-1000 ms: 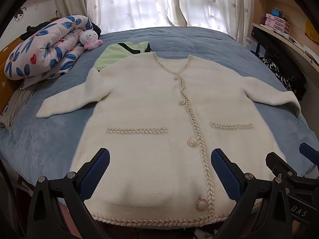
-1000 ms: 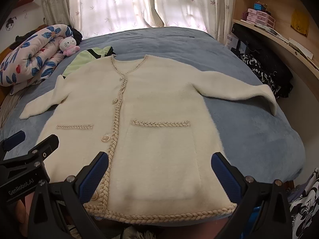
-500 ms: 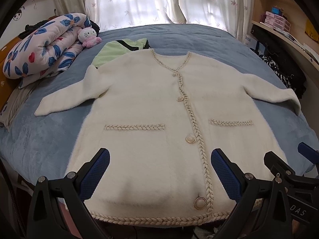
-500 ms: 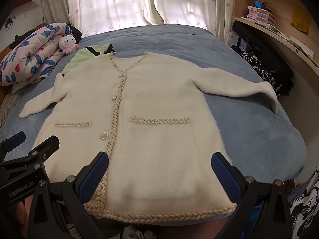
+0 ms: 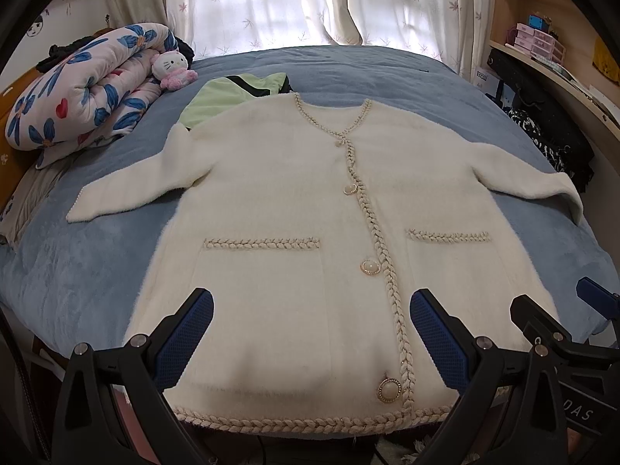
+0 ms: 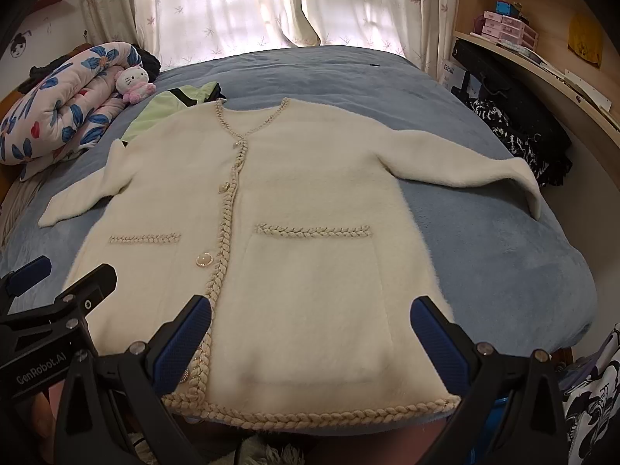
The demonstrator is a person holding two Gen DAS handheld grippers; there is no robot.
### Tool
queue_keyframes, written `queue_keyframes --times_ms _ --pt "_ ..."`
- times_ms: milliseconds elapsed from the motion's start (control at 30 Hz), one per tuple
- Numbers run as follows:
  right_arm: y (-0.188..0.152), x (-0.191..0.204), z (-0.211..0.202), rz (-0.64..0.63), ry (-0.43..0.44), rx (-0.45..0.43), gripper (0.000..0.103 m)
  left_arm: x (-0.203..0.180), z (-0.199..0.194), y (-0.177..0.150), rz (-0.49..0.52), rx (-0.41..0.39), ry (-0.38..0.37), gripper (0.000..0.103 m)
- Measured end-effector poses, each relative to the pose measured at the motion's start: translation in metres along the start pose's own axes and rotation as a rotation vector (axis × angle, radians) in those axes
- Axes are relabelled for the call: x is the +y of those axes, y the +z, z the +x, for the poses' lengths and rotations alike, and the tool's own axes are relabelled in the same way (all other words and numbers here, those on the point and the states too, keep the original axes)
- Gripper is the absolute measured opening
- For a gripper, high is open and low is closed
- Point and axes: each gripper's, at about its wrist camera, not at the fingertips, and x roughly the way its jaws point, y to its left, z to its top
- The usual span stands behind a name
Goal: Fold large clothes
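A: Background log. Blue bed cover (image 5: pixel 97 267), plush, spans both views. Rolled floral quilt (image 5: pixel 77 93) at far left edge.

B: Pink-and-white plush cat (image 5: pixel 172 69) leans against quilt's inner end. Dark cloth behind quilt, type unclear.

A: Pale green garment (image 5: pixel 217 99) with black stripe, flat on cover just right of plush cat.

B: Sheer curtains (image 6: pixel 232 4) with small leaf print, backlit, beyond bed.

A: Right side: wooden shelf (image 6: pixel 542 73) along wall; pink drawer boxes (image 6: pixel 507 31) on it, yellow item beyond, unidentified.

B: Below shelf, black-and-white patterned fabric (image 6: pixel 515 139) beside bed.
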Motion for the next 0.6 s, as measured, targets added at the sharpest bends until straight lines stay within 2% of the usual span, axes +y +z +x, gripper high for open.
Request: queue_keyframes --times_ms 600 --pt "-0.0008 -0.0005 0.0005 -0.001 -0.003 0.009 0.103 0.0025 0.0007 -0.003 -0.004 0.0 -0.004 0.101"
